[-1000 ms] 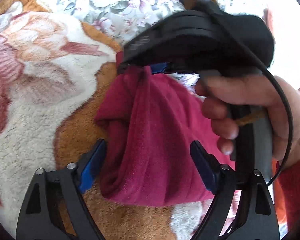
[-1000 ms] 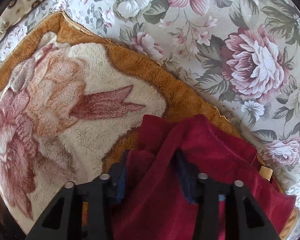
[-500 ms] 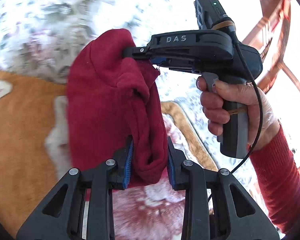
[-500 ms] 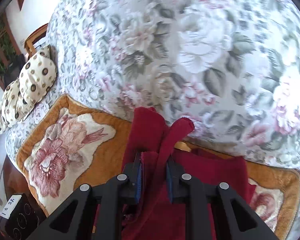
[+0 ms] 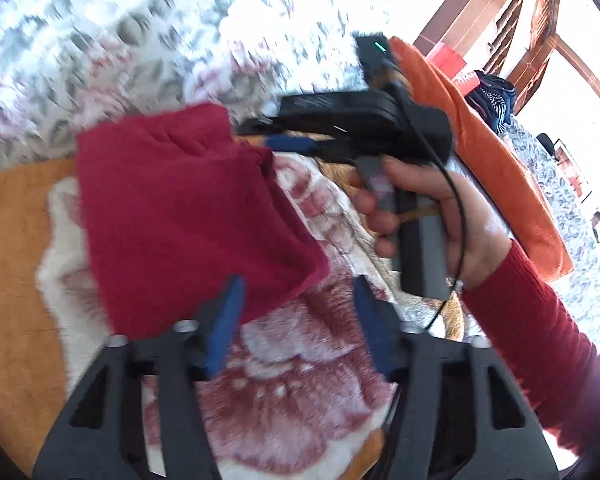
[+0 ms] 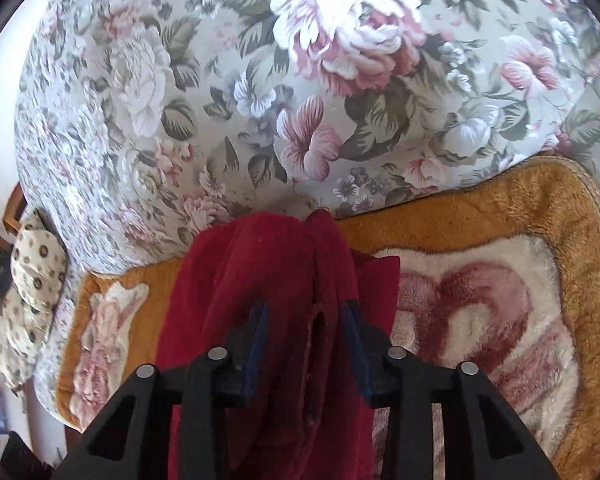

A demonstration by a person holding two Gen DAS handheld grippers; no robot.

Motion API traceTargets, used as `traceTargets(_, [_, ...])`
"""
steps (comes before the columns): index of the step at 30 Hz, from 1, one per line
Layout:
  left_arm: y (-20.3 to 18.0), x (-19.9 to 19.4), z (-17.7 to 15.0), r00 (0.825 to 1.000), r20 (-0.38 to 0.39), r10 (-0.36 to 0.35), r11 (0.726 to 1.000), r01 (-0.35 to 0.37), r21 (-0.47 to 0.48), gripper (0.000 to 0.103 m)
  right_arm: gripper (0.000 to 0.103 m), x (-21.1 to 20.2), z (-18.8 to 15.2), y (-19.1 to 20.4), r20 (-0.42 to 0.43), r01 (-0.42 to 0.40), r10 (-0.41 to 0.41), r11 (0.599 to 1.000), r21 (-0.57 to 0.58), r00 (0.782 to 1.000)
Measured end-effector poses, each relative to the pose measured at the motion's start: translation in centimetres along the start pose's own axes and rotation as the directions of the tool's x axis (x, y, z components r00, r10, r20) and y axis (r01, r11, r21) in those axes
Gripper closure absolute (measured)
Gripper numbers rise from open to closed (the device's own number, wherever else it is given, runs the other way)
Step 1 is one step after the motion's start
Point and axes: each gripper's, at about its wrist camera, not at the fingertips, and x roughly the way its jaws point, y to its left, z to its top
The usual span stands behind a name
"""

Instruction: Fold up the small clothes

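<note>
Left wrist view: red cloth [image 5: 188, 216] lies folded on the fleece blanket [image 5: 16, 280], far-left of the left gripper [image 5: 296, 320], whose jaws are opening, empty. Right gripper [image 6: 304, 336] is opening too, cloth loose between its pads.

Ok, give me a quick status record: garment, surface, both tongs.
garment: dark red fleece garment, bunched in folds over the blanket
surface: plush orange-and-cream flowered blanket on a floral-print sofa
left tongs: jaws opening; only the garment's corner between them, not pressed
right tongs: jaws opening; a garment fold between them, apparently not clamped
hand: red-sleeved, on the right tongs' handle
</note>
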Motion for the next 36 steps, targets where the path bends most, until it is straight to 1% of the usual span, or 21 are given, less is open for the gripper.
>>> traceTargets(2, [1.1, -1.2, -0.4, 0.999, 0.036, 0.028, 1.0, -0.028, 0.011, 0.032, 0.055, -1.8, -1.0, 0.5, 0.02, -0.006, 0.007, 1.0, -0.01, 1.0])
traceTargets(5, [3.0, -2.0, -1.0, 0.991, 0.054, 0.125, 0.992, -0.125, -0.006, 0.032, 0.053, -2.4, -2.4, 2.0, -0.004, -0.035, 0.035, 0.999, -0.038, 0.999])
traceTargets(6, [3.4, -2.3, -1.2, 0.986, 0.041, 0.163, 0.986, -0.162, -0.031, 0.032, 0.053, -2.2, -3.0, 2.4, -0.018, -0.049, 0.048, 0.998, -0.037, 0.999])
traceTargets(8, [4.6, -1.6, -2.0, 0.985, 0.006, 0.173, 0.982, -0.172, -0.072, 0.032, 0.054, -1.8, -4.1, 3.6, -0.042, -0.084, 0.082, 0.995, -0.046, 0.996])
traceTargets(9, [4.9, -1.0, -2.2, 0.988, -0.01, 0.155, 0.984, -0.155, -0.091, 0.032, 0.056, -1.6, -4.6, 4.3, -0.049, -0.098, 0.095, 0.994, -0.052, 0.994])
traceTargets(11, [5.2, -0.2, -2.5, 0.987, -0.045, 0.154, 0.983, -0.157, -0.093, 0.032, 0.075, -1.8, -5.8, 4.8, -0.041, -0.077, 0.074, 0.995, -0.067, 0.996])
traceTargets(13, [5.0, 0.7, -3.2, 0.985, -0.066, 0.161, 0.985, -0.164, -0.055, 0.032, 0.089, -2.6, -6.5, 5.2, -0.023, -0.044, 0.041, 0.991, -0.129, 0.999])
traceTargets(15, [5.2, 1.6, -3.6, 0.982, -0.067, 0.176, 0.983, -0.179, -0.029, 0.032, 0.091, -2.8, -7.4, 5.0, -0.028, 0.002, -0.007, 0.989, -0.151, 1.0])
traceTargets(18, [5.1, 1.8, -4.0, 0.978, -0.069, 0.196, 0.98, -0.198, -0.014, 0.032, 0.092, 0.0, -9.6, 3.3, -0.122, 0.085, -0.108, 0.98, -0.18, 0.987])
traceTargets(19, [5.1, 1.6, -3.9, 0.978, -0.071, 0.195, 0.98, -0.196, -0.02, 0.032, 0.093, 0.4, -10.1, 2.9, -0.135, 0.077, -0.102, 0.981, -0.177, 0.986])
traceTargets(21, [4.9, 0.8, -3.4, 0.983, -0.049, 0.178, 0.983, -0.18, -0.026, 0.032, 0.093, -0.7, -10.0, 2.4, -0.107, 0.029, -0.044, 0.989, -0.143, 0.993])
traceTargets(22, [4.6, 0.2, -3.0, 0.984, -0.02, 0.176, 0.984, -0.176, -0.016, 0.032, 0.091, -1.7, -9.4, 2.3, -0.087, 0.008, -0.018, 0.993, -0.117, 0.996])
traceTargets(24, [3.8, -0.9, -2.3, 0.98, 0.037, 0.197, 0.98, -0.197, 0.015, 0.032, 0.084, -3.7, -8.0, 2.4, -0.014, -0.002, 0.001, 0.995, -0.098, 1.0])
traceTargets(26, [3.3, -1.0, -1.6, 0.979, 0.062, 0.196, 0.98, -0.198, 0.033, 0.032, 0.059, -4.8, -6.3, 3.0, 0.059, 0.034, -0.028, 0.994, -0.1, 0.998])
traceTargets(28, [3.4, 0.2, -0.8, 0.979, 0.042, 0.201, 0.979, -0.203, 0.03, 0.032, 0.056, -4.0, -4.4, 3.1, 0.093, 0.066, -0.059, 0.994, -0.081, 0.994])
traceTargets(31, [3.9, 2.3, -0.6, 0.984, -0.006, 0.179, 0.984, -0.179, -0.007, 0.032, 0.056, 0.1, -1.4, 2.5, 0.045, 0.085, -0.083, 0.996, -0.025, 0.996])
traceTargets(32, [4.1, 2.9, -0.8, 0.985, -0.026, 0.168, 0.985, -0.169, -0.023, 0.032, 0.058, 1.4, -0.7, 2.3, 0.019, 0.091, -0.091, 0.996, -0.024, 0.996])
traceTargets(33, [4.3, 3.4, -1.0, 0.987, -0.045, 0.156, 0.987, -0.157, -0.036, 0.032, 0.064, 2.6, -0.3, 2.1, -0.001, 0.105, -0.105, 0.994, -0.023, 0.994])
traceTargets(34, [4.4, 3.8, -1.3, 0.987, -0.053, 0.151, 0.987, -0.153, -0.04, 0.032, 0.088, 3.3, -0.1, 2.0, -0.003, 0.112, -0.112, 0.993, -0.03, 0.994])
traceTargets(35, [4.4, 4.1, -1.5, 0.987, -0.056, 0.149, 0.988, -0.151, -0.038, 0.032, 0.099, 3.7, 0.1, 2.2, -0.003, 0.113, -0.113, 0.992, -0.056, 0.994])
traceTargets(36, [4.4, 4.2, -1.8, 0.988, -0.054, 0.145, 0.989, -0.147, -0.034, 0.032, 0.099, 3.8, 0.2, 2.5, 0.007, 0.141, -0.141, 0.986, -0.091, 0.99])
